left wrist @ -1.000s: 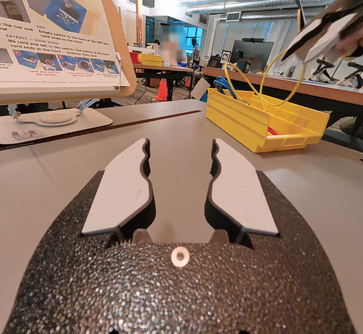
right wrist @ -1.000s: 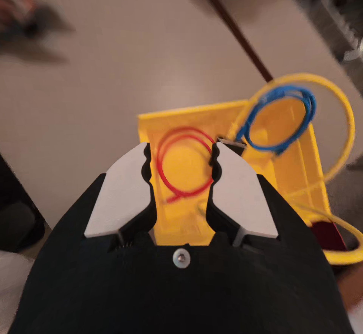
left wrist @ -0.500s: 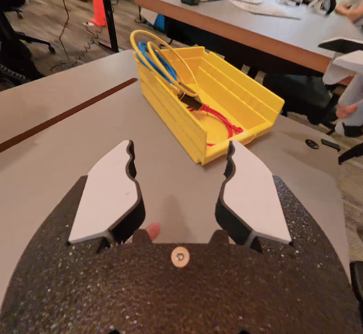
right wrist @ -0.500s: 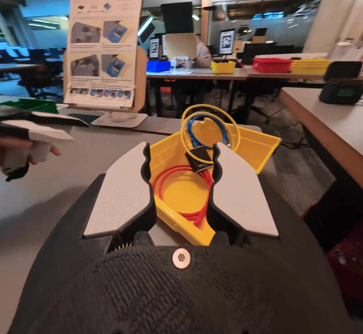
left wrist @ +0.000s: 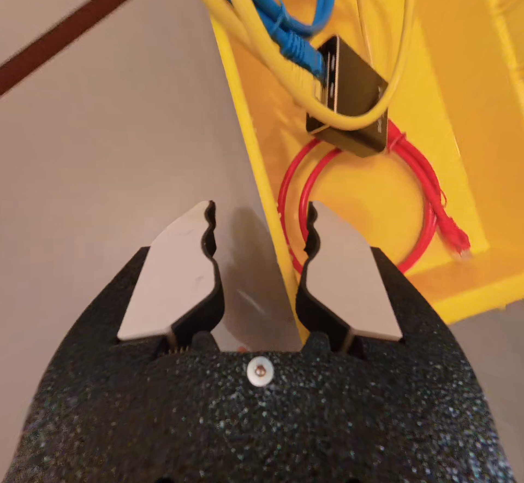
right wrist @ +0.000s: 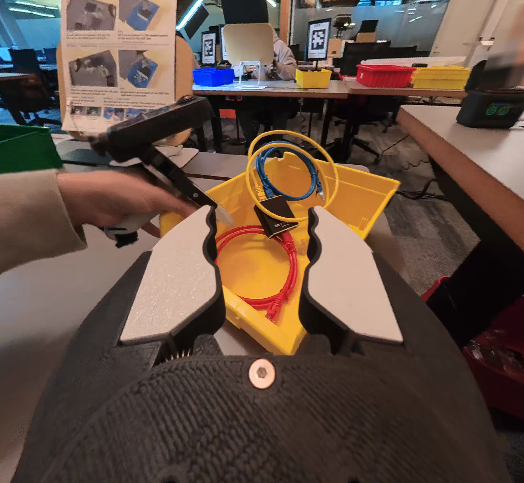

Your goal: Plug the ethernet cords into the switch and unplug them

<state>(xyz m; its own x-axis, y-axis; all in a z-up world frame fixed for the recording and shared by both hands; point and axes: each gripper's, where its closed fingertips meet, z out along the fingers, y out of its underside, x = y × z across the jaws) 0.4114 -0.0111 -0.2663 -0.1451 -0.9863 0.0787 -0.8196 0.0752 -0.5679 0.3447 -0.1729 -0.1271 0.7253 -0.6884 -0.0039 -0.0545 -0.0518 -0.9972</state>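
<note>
Inside the yellow bin [right wrist: 365,185] on the desk [left wrist: 113,129] lies the black switch [right wrist: 276,214], with the yellow cord [right wrist: 292,136] and blue cord [right wrist: 283,154] looped up behind it and the red cord [right wrist: 255,242] coiled flat in front. Both the left gripper [left wrist: 261,209] and right gripper [right wrist: 261,214] hover over the bin, fingers spread apart and holding nothing.

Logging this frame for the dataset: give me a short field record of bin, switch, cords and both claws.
bin: yellow bin on grey table
switch: black switch inside bin
blue cord: one end plugged into switch
yellow cord: one end plugged in beside blue
red cord: coiled on bin floor, one end loose
left claw: open, empty, at bin's side wall
right claw: open, empty, facing bin
</note>
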